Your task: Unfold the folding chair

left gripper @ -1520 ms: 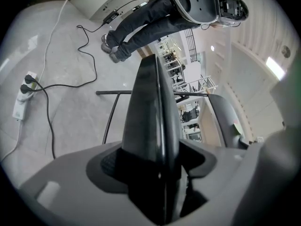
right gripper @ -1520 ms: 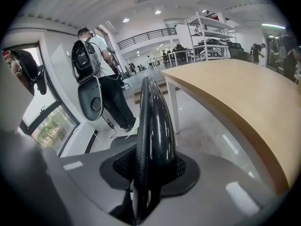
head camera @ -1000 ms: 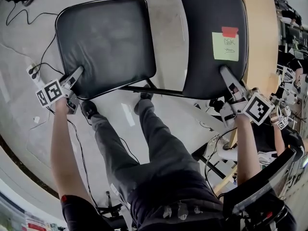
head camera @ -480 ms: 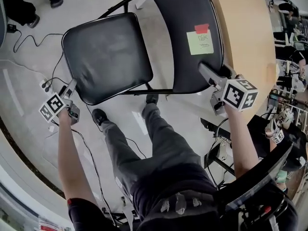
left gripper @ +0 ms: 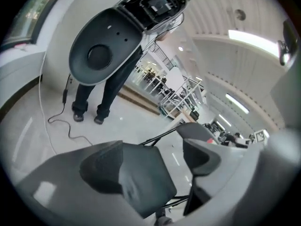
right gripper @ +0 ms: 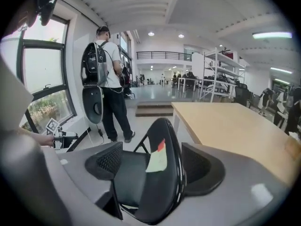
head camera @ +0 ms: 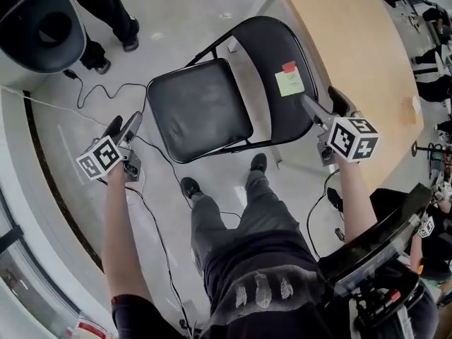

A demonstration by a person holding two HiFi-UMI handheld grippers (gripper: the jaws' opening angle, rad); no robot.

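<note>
Folding chair [head camera: 212,111] stands opened out on the pale floor [head camera: 176,20], right in front of the wearer's shoes [head camera: 189,187]. Seat [head camera: 187,97] is level and backrest [head camera: 272,51] is up. It sits next to the corner of the wooden desk [head camera: 353,41], backrest on the desk side. Green sticky note [head camera: 289,83] w/ a red tab [head camera: 289,66] above it is stuck on the backrest.

L hand-held gripper [head camera: 123,124]: off the seat's left-front corner, near it but apart, above the floor. Jaws wide, have just eased in a touch. Nothing gripped: the left gripper view shows only the seat past the gap, beyond the pads. Its marker cube [head camera: 99,157] faces the head cam.

R hand-held gripper [head camera: 323,104]: just beside the backrest's right edge, btwn chair & desk. Jaws have just been opening, now spread wide. In the right gripper view the backrest shows edge-on in the gap w/ the note facing left, pads not pressing on it. Can't tell if a fingertip brushes the rim. Its marker cube [head camera: 353,138] sits over the wearer's hand.

Another person [right gripper: 113,86] stands beyond the chair, back turned, w/ a dark backpack-type unit [right gripper: 94,62] and a rounded shell hanging below it. A black cable [left gripper: 49,120] loops over the floor near that person's feet. Shelving & more desks show far back in the room, too small for detail.
</note>
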